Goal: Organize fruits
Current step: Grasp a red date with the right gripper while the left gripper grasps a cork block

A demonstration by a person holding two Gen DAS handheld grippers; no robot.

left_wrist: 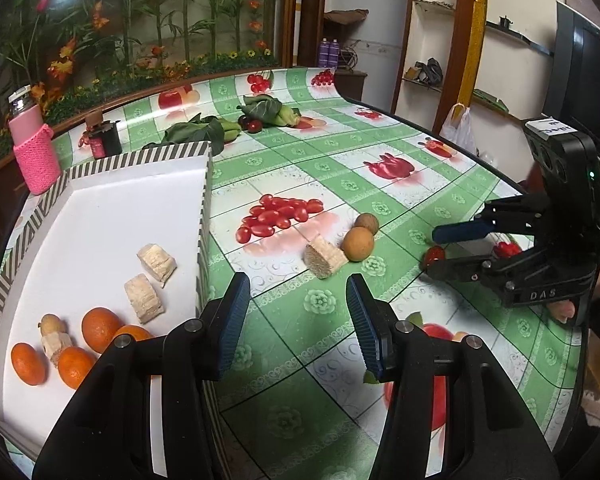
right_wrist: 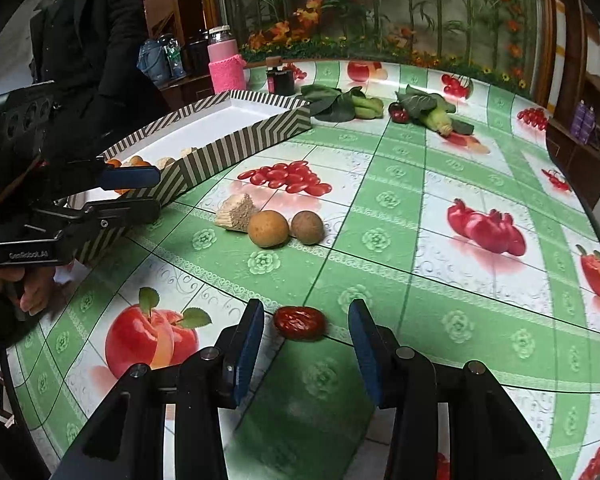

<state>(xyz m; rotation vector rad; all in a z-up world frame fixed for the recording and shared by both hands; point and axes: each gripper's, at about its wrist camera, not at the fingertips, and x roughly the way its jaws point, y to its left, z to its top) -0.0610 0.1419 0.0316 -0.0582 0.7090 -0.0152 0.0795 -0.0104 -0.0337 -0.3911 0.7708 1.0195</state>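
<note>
A striped box (left_wrist: 100, 200) with a white floor holds several oranges (left_wrist: 100, 328), pale cut chunks (left_wrist: 156, 262) and a small brown fruit. On the tablecloth lie a pale chunk (left_wrist: 324, 258), a tan round fruit (left_wrist: 358, 243) and a brown round fruit (left_wrist: 367, 223). A red date (right_wrist: 300, 323) lies between my right gripper's (right_wrist: 306, 340) open fingers, untouched; it also shows in the left wrist view (left_wrist: 435, 255). My left gripper (left_wrist: 296, 320) is open and empty beside the box's near corner, short of the chunk.
A pink bottle (left_wrist: 34, 148), a dark jar (left_wrist: 104, 138), leafy greens (left_wrist: 198, 130), corn (left_wrist: 284, 114) and dark cherries (left_wrist: 250, 124) stand at the table's far side. The tablecloth carries printed fruit pictures. The table edge curves at right.
</note>
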